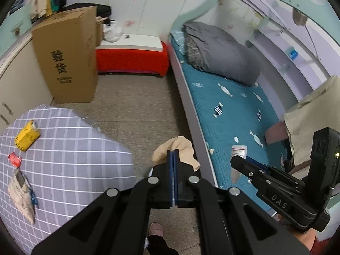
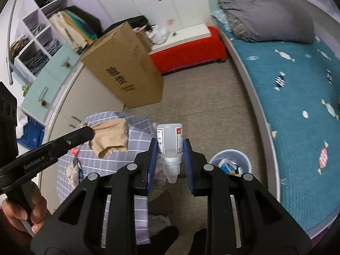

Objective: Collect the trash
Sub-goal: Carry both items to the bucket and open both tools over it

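Observation:
My left gripper point(image 1: 173, 152) is shut on a beige cloth point(image 1: 178, 148), held in the air over the floor between the checked table and the bed; the cloth also shows in the right wrist view point(image 2: 110, 138). My right gripper point(image 2: 170, 143) is shut on a small clear plastic bottle point(image 2: 170, 142), cap pointing toward the camera; the bottle also shows in the left wrist view point(image 1: 239, 150). A pale blue trash bin point(image 2: 244, 159) holding wrappers stands on the floor by the bed. A yellow wrapper point(image 1: 26, 136), a red wrapper point(image 1: 14, 159) and a crumpled paper packet point(image 1: 21, 193) lie on the checked tablecloth point(image 1: 74, 148).
A tall cardboard box point(image 1: 68, 57) stands by the cupboards. A red bench point(image 1: 131, 59) is at the far wall. The bed with teal cover point(image 1: 229, 110) and grey duvet point(image 1: 221, 51) runs along the right. Shelves with clothes point(image 2: 36, 42) are at the left.

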Tool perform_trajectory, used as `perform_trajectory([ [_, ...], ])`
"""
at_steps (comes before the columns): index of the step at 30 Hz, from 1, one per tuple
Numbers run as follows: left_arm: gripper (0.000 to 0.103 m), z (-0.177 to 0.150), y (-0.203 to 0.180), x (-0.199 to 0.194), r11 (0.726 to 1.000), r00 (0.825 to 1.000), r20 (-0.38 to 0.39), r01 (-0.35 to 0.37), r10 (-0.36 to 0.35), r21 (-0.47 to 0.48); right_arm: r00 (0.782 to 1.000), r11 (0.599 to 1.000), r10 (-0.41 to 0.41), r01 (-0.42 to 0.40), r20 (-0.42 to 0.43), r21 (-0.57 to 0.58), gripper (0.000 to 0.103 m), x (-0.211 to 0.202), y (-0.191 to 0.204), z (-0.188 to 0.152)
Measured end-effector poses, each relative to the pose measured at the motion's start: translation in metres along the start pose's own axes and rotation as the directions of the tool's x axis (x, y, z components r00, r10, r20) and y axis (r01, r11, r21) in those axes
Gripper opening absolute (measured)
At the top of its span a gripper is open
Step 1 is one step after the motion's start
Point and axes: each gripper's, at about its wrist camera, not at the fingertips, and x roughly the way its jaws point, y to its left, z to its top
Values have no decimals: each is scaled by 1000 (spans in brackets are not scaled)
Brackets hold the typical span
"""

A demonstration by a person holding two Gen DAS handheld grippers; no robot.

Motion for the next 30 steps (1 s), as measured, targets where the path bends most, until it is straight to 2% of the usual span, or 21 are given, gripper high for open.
perform_trajectory([
  [9, 1, 8, -53, 19, 998, 1000, -17, 0, 1, 58, 1000, 999, -4, 3, 29, 33, 27, -13, -48, 11],
  [10, 1, 9, -58, 22, 998, 1000, -21, -3, 4, 65, 1000, 999, -5, 4, 30, 40, 35, -13, -53, 12],
  [11, 1, 9, -62, 25, 997, 1000, -26, -6, 8, 72, 999, 999, -16, 14, 35, 45, 51, -13, -57, 12],
  [12, 1, 10, -66, 28, 997, 999, -32, -10, 12, 78, 999, 999, -24, 22, 39, 50, 53, -14, -61, 12],
  [18, 1, 12, -84, 39, 994, 999, -47, -15, 20, 108, 999, 998, -12, 9, 47, 68, 53, -20, -79, 14],
  [30, 1, 14, -125, 63, 982, 996, -83, 2, 14, 187, 996, 996, -45, 38, 83, 83, 53, -43, -101, 13],
])
